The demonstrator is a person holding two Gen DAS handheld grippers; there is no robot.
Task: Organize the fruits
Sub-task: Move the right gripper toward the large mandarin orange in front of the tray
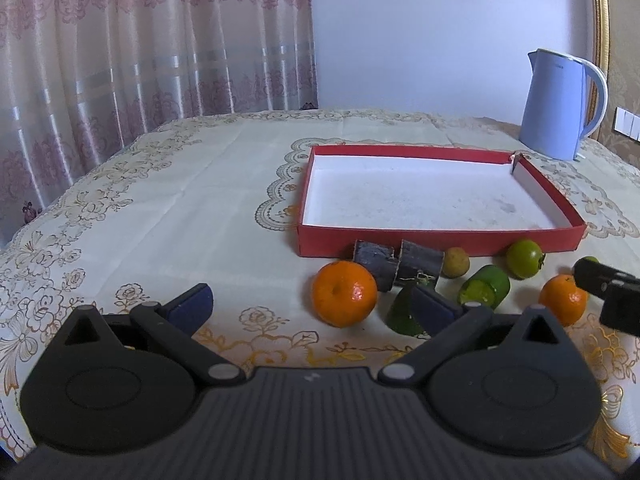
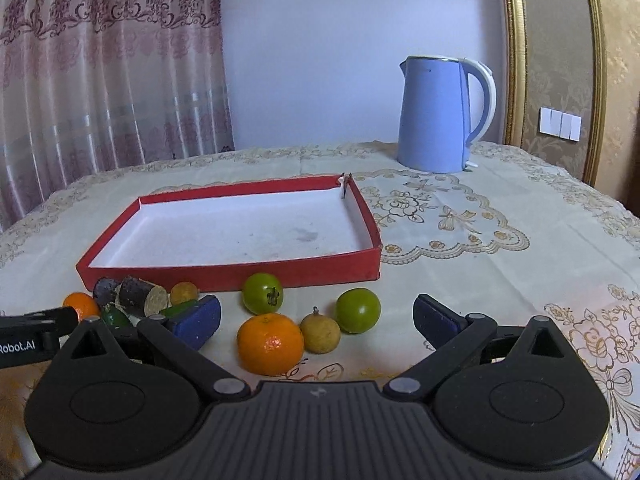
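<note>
Counter under a cream floral-print tablecloth, with a shallow red cardboard tray with white inside near its middle holding nothing; all places given relative to this tray. Light-blue electric kettle with white handle stands well behind the tray's far right corner. Left gripper hovers in front of the tray's near wall, jaws spread wide, gripping nothing; right gripper likewise in front of the near wall, released, fingers wide apart around the fruit. All fruit lies on the cloth just outside the tray's near wall: two dark sugarcane chunks at its left end, an orange tangerine and green cut pieces in front of them, a second orange tangerine in front of the wall's middle, two round green fruits close to the wall's right half, a small tan round fruit between them and nearer, and another small tan one touching the cane.
</note>
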